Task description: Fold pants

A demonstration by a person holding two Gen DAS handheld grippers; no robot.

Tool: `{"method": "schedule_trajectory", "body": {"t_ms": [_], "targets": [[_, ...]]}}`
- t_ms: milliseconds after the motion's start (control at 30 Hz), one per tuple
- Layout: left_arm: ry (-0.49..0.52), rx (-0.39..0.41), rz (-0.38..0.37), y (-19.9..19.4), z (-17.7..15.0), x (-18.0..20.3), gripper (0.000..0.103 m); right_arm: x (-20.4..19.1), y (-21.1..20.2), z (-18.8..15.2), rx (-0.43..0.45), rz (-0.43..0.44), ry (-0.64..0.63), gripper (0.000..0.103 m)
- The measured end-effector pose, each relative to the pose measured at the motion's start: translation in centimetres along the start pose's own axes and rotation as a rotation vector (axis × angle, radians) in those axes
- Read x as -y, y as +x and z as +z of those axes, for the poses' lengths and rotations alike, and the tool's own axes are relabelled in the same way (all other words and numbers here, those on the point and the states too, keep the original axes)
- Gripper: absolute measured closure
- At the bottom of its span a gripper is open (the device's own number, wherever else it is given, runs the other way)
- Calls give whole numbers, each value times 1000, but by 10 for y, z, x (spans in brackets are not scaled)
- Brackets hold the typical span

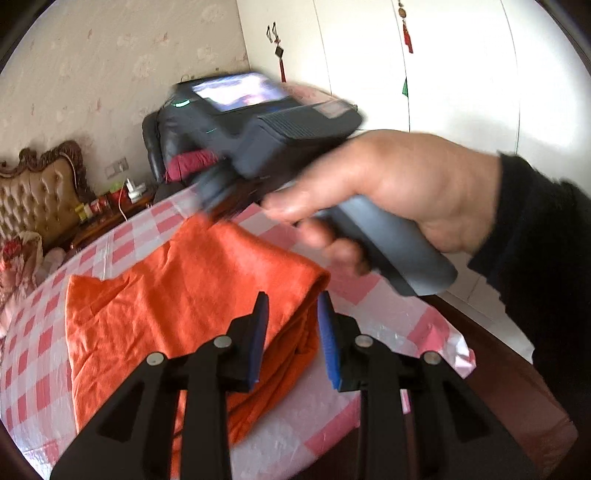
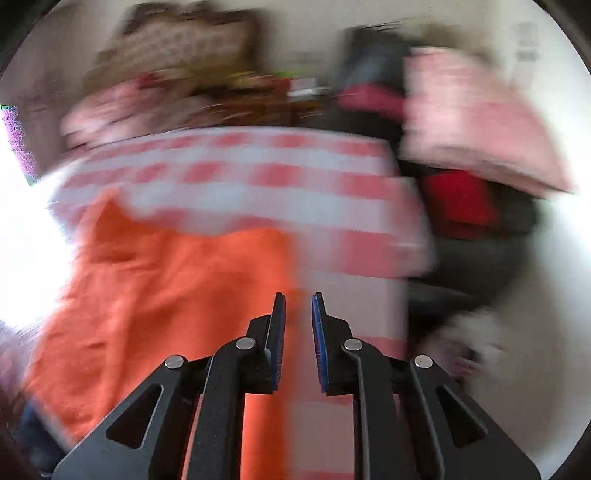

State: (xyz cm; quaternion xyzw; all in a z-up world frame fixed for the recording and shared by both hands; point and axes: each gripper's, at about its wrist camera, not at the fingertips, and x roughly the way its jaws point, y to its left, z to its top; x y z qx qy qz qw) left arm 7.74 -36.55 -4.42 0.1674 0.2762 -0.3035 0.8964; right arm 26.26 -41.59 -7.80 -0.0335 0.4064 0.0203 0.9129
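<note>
Pants (image 1: 177, 295) lie on the checked table (image 1: 380, 317), already folded into a stacked bundle, layered edge near and right. Left gripper (image 1: 291, 339) hangs just above that edge, jaws apart, empty; right gripper (image 2: 297, 339) also apart and empty, its view motion-blurred. Judged mostly done; perhaps one more fold or tidy-up left.

Pink-checked tablecloth (image 1: 48, 354), tufted headboard (image 1: 40, 192), dark armchair (image 1: 155, 147), white wardrobe doors (image 1: 461, 66), red hanging ornaments (image 1: 406, 33)
</note>
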Motion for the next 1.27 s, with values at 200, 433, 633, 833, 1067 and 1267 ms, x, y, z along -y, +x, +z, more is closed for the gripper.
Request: {"method": "schedule_trajectory", "body": {"t_ms": [200,433,633,833,1067,1267], "targets": [[-116,-50,56,-47,-15,-43,10,-18,-105,-65,208,-170,100,14],[-235,-85,213,-94,-52,-88,2,-41,-154,-144,144,-238,233,14],[-268,-102,260,-110,-56,-104,2,-53,-160,-163,110,-222,246,14],[-350,-70,207,-116,-57,-116,2,-58,-162,-163,101,-222,238,14],[-329,-51,210,-116,-52,-112,2,-63,-159,-161,91,-198,220,14],[-331,-59,189,-113,-50,-111,2,-59,-157,-160,90,-197,227,14]]}}
